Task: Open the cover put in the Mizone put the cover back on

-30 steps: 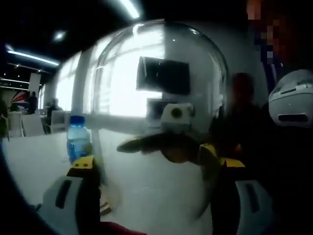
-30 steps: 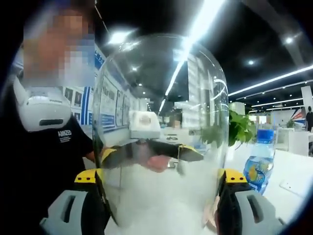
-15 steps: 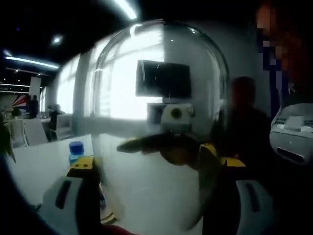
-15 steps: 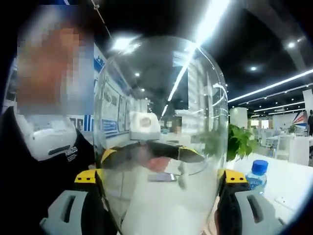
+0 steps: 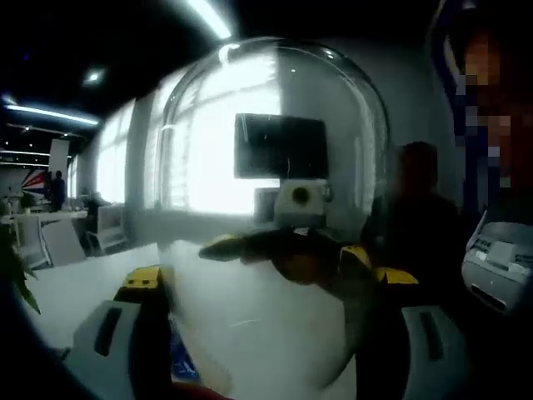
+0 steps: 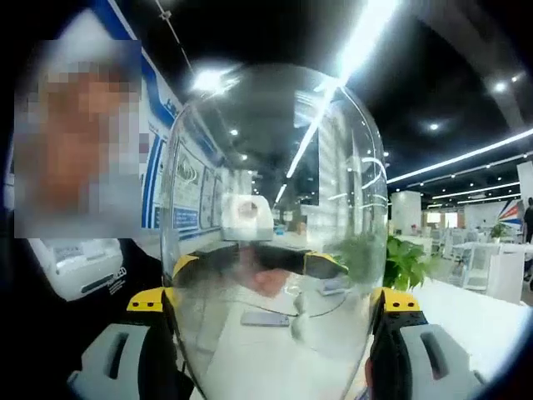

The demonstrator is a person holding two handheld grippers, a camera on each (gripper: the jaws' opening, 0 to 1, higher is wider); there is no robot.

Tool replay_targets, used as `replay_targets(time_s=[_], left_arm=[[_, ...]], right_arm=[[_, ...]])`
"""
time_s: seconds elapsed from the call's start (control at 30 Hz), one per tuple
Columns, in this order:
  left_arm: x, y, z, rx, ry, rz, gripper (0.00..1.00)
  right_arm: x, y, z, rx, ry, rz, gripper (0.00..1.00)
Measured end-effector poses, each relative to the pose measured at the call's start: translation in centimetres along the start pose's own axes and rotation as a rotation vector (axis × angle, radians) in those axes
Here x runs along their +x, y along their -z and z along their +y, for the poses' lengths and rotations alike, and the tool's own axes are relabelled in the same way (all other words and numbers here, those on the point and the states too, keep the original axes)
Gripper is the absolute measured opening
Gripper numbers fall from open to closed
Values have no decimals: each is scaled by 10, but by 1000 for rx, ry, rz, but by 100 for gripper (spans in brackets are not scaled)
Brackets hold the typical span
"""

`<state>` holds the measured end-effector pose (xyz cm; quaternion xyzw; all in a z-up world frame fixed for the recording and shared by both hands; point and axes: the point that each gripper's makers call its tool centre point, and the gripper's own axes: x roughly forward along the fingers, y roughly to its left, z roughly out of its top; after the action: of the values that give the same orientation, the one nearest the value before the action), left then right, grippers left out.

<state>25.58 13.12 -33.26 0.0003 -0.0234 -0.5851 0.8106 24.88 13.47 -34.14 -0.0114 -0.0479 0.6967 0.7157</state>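
- The clear dome cover (image 5: pixel 275 167) sits between the left gripper (image 5: pixel 258 333) fingers, which are clamped on its opposite walls.
- In the right gripper view the same cover (image 6: pixel 275 208) stands between the right gripper (image 6: pixel 275 333) fingers, likewise pressed on its sides.
- It looks thin, rigid and smooth: probably light, but slippery and easy to crack, so an even squeeze low on the walls suits it.
- A blue scrap just inside the left finger (image 5: pixel 137 325) may be the Mizone bottle (image 5: pixel 181 365); I cannot tell.
- A white surface (image 6: pixel 466 317) lies beyond the fingers.
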Motion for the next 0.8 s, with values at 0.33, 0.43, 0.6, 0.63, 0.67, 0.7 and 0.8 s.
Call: replay_targets(time_s=[0.33, 0.43, 0.6, 0.63, 0.67, 0.7, 0.8], left_arm=[[12, -25, 24, 18, 11, -3, 85], [16, -33, 35, 30, 12, -5, 85], [21, -41, 57, 36, 4, -29, 85], [22, -42, 63, 34, 3, -39, 85], [23, -43, 67, 32, 2, -43, 85], [24, -44, 71, 32, 0, -49, 85], [26, -44, 80, 35, -6, -51, 85]], right_arm=[[1, -23, -29, -22, 9, 5, 90], [1, -30, -40, -31, 9, -4, 90], [4, -37, -63, -39, 0, -22, 90], [4, -38, -66, -39, 0, -23, 90], [5, -39, -70, -40, -1, -26, 90], [5, -39, -74, -41, -2, -27, 90], [6, -38, -85, -47, -8, -34, 90]])
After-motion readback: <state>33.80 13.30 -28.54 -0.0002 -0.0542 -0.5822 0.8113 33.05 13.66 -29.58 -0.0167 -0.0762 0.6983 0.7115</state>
